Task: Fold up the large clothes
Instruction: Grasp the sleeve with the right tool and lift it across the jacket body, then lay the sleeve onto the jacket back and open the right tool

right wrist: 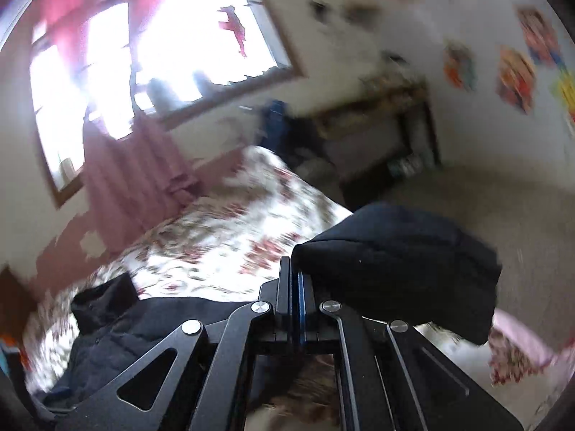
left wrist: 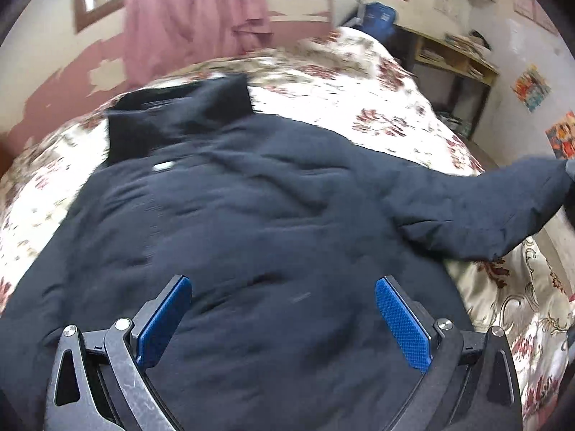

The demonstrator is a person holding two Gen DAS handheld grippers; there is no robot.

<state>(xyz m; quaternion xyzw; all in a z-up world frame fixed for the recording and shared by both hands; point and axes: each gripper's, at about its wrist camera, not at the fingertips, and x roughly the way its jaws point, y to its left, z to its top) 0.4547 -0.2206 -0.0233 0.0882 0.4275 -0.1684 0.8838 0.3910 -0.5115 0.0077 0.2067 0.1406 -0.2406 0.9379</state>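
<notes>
On the floral bed (left wrist: pixel 359 93), dark jacket (left wrist: pixel 251 215) lengthwise, collar far.

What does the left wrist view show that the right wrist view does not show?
Only the left wrist view shows the left gripper, open and empty above the jacket's back, and the whole dark jacket spread flat. Only the right wrist view shows the right gripper, shut on the sleeve cuff and lifting it, and the bright window. Both show the floral bedspread, the pink curtain and the wooden shelf.
</notes>
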